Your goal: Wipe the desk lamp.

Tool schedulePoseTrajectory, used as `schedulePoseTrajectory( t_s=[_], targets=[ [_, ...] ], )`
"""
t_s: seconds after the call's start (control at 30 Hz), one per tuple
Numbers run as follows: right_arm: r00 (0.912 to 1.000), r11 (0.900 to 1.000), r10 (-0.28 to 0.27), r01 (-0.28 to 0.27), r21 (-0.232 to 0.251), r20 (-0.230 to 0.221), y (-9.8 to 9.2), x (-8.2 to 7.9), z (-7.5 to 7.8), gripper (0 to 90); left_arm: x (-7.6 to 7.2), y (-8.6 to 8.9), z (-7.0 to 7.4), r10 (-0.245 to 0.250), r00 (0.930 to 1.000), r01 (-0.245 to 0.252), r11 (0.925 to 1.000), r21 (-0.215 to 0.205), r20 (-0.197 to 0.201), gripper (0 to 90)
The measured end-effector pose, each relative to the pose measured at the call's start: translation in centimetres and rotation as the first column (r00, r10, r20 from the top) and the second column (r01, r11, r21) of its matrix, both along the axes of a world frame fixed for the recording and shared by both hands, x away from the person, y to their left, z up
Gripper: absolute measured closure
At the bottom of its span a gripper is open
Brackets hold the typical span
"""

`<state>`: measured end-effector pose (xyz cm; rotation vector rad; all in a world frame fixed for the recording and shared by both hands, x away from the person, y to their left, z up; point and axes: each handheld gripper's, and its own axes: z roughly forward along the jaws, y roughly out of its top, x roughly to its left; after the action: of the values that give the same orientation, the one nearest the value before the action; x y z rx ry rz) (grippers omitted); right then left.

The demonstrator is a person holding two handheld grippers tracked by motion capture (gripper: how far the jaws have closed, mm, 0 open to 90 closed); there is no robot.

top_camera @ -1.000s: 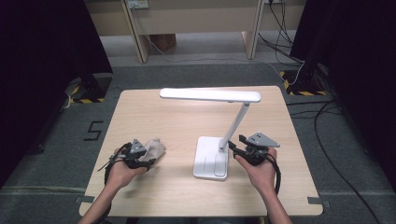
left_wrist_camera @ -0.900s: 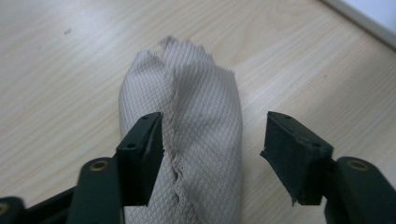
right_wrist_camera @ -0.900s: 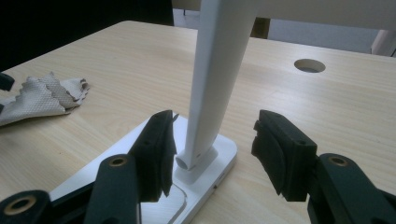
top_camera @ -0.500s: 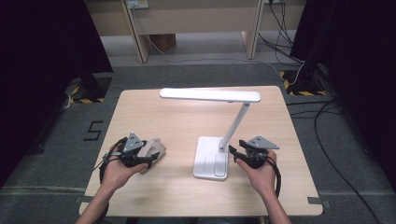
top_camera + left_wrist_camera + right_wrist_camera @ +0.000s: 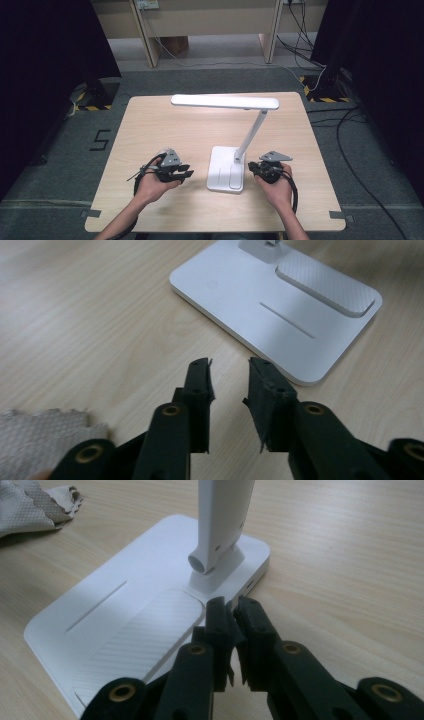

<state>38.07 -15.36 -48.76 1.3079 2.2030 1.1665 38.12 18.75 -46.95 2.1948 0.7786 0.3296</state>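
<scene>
A white desk lamp stands on the wooden table (image 5: pixel 150 120), its flat base (image 5: pixel 226 170) near the front and its long head (image 5: pixel 225 101) level above. My left gripper (image 5: pixel 188 174) lies just left of the base, pointing at it. Its jaws have just been closing and keep a narrow gap with nothing between them (image 5: pixel 229 365); the base (image 5: pixel 280 305) lies ahead. My right gripper (image 5: pixel 252 167) sits at the base's right edge, by the foot of the lamp's arm (image 5: pixel 220 520). Its jaws (image 5: pixel 231 602) have just closed to a thin slit, holding nothing.
A beige cloth (image 5: pixel 45 437) lies on the table by the left gripper and appears beyond the lamp base (image 5: pixel 30 502) in the right gripper view. Cables (image 5: pixel 350 150) run over the grey floor to the right of the table. Wooden furniture legs (image 5: pixel 145 35) stand behind it.
My left gripper has slid right toward the lamp base, and its hand now covers the cloth in the high view. The right gripper has sunk a little beside the base.
</scene>
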Motion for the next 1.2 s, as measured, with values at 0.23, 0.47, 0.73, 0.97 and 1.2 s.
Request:
schedulePoseTrajectory(
  t_s=[0.23,0.47,0.73,0.97,1.2],
  targets=[
    [0.9995,1.0,-0.011,0.01,-0.03,-0.03,0.7,0.3,-0.6,87.5,1.0,-2.0,-1.4,0.012,0.9989,-0.011,0.9993,0.037,-0.044,82.9],
    [0.9994,0.999,-0.01,0.008,-0.048,-0.034,1.4,0.7,-0.9,86.9,1.3,-3.0,-2.0,-0.002,0.9987,0.005,0.9986,0.053,-0.052,84.0],
    [0.999,0.998,0.002,-0.005,-0.066,-0.044,2.1,1.1,-1.3,86.6,1.2,-3.5,-2.2,-0.013,0.9979,0.016,0.9981,0.06,-0.063,84.3],
    [0.9987,0.998,0.0,-0.003,-0.062,-0.05,1.9,1.4,-1.6,86.6,1.1,-4.0,-2.7,-0.027,0.9963,0.032,0.9975,0.063,-0.082,84.3],
    [0.9988,0.998,0.01,-0.013,-0.056,-0.048,2.3,1.8,-1.6,85.6,0.8,-4.3,-3.0,-0.036,0.9954,0.043,0.9967,0.068,-0.089,84.5]
  ],
)
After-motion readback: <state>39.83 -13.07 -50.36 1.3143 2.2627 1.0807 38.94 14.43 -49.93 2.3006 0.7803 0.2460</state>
